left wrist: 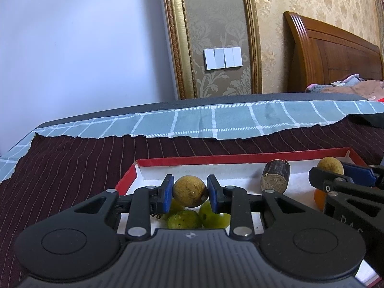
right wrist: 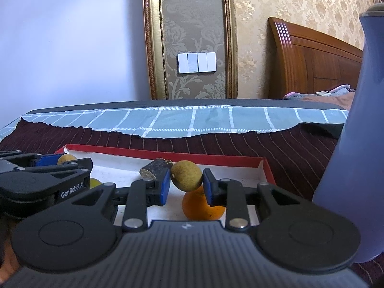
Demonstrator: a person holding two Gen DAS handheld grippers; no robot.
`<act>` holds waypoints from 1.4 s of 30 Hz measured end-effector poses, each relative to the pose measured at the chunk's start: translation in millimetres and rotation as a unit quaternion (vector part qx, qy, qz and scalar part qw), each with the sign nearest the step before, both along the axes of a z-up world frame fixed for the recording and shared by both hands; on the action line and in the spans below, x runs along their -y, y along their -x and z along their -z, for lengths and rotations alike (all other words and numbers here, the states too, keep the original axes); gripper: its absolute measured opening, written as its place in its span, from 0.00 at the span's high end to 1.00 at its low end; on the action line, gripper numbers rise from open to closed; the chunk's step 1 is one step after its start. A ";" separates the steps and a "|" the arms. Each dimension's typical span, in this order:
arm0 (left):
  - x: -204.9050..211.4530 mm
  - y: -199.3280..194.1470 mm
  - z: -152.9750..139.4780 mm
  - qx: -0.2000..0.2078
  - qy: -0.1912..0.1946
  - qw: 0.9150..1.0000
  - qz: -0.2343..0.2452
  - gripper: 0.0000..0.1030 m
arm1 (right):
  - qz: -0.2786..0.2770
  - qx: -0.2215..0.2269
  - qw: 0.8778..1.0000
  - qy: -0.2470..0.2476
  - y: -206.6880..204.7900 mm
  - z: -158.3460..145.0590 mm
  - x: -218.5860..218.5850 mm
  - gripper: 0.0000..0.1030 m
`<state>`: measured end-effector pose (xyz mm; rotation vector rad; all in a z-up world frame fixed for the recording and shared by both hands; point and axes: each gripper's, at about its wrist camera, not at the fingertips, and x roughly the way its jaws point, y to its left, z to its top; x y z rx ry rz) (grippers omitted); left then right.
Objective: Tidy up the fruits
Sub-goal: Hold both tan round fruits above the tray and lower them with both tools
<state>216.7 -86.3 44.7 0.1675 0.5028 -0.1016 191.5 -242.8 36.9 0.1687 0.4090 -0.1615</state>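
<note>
My left gripper (left wrist: 190, 191) is shut on a round tan longan (left wrist: 189, 191), held above several green grapes (left wrist: 184, 219) in a red-rimmed white tray (left wrist: 216, 160). My right gripper (right wrist: 186, 178) is shut on a second tan longan (right wrist: 186, 175), just over an orange (right wrist: 201, 207) in the same tray (right wrist: 168, 154). A dark sugarcane stub (left wrist: 274, 176) lies between the two grippers, seen also as the stub (right wrist: 153, 168) in the right wrist view. Each gripper shows in the other's view: the right gripper (left wrist: 330, 168) with its longan, and the left gripper (right wrist: 64, 159).
The tray rests on a dark striped cloth (left wrist: 72, 163) over a teal checked cloth (left wrist: 216, 120). A tall blue-grey vase (right wrist: 355, 144) stands close on the right. A wooden headboard (left wrist: 331, 55) and wall switches (left wrist: 222, 57) are behind.
</note>
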 end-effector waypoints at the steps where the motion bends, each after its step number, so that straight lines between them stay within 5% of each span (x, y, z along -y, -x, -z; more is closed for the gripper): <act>1: 0.1 -0.2 0.1 0.000 0.000 1.000 0.000 0.71 | -0.001 -0.001 1.000 0.000 -0.5 0.4 -0.2 0.73; 39: -0.1 -1.6 1.8 -0.002 -0.002 1.000 -0.006 0.71 | 0.001 -0.006 1.000 0.008 0.3 0.9 -2.1 0.73; 42: 0.8 -0.8 2.0 0.000 -0.007 1.000 -0.006 0.71 | 0.003 -0.004 1.000 0.009 1.0 0.6 -2.0 0.63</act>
